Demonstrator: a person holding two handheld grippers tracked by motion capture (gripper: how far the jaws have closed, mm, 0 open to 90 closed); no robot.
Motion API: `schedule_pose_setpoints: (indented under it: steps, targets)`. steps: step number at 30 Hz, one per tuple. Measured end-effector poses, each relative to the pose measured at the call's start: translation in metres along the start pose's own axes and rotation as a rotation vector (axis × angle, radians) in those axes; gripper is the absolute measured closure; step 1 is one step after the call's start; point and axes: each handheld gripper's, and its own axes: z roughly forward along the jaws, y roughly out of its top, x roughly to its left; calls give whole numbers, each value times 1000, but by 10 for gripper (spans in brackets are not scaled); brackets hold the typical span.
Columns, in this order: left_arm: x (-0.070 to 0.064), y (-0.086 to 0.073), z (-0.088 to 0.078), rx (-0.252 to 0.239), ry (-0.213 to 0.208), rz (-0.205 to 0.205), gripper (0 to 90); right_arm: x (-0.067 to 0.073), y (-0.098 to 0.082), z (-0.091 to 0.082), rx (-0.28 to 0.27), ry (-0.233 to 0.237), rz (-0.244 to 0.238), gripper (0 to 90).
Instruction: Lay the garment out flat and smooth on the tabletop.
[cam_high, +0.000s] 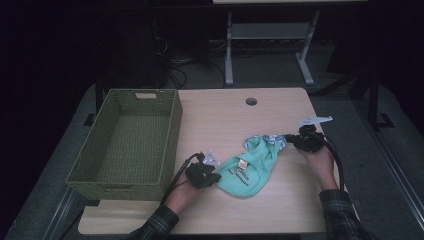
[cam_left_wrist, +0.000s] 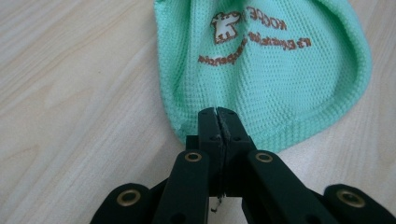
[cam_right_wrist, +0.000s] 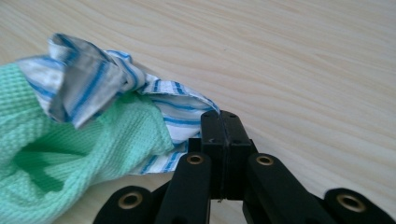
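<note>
A mint green waffle-knit garment with brown printed lettering lies stretched on the wooden table. Its far end has a blue-and-white striped trim. My left gripper is shut on the green hem at the near-left end. My right gripper is shut on the striped trim at the right end. In the left gripper view the lettering reads upside down. The green cloth bunches to the left in the right gripper view.
An empty green woven basket stands on the table's left side. A round cable hole is at the table's far edge. A white desk frame stands on the floor beyond.
</note>
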Motion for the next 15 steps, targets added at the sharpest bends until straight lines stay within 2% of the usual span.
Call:
schedule_pose_setpoints:
  steps: [1, 2, 3, 4, 6, 9, 12, 15]
  targets:
    - [0, 0, 0, 0, 0, 0, 871, 0, 0, 0, 0, 0, 0, 891]
    - [0, 0, 0, -7, -11, -8, 862, 2, 0, -1, 0, 7, 1, 842]
    - [0, 0, 0, -7, -11, -8, 853, 2, 0, -1, 0, 7, 1, 842]
    - [0, 1, -1, -7, -14, -6, 853, 4, 1, -2, -6, 12, -4, 805]
    - [-1, 4, -5, -29, -19, -15, 820, 9, 2, -5, -12, 25, -6, 750]
    - [-2, 6, -7, -49, -12, -20, 795, 12, 0, -7, -29, 28, -16, 742]
    - [0, 12, -13, -80, 9, -22, 733, 20, -6, -10, -25, 75, -7, 746]
    - [2, 15, -14, -89, 19, -23, 708, 25, -9, -11, -24, 82, -11, 746]
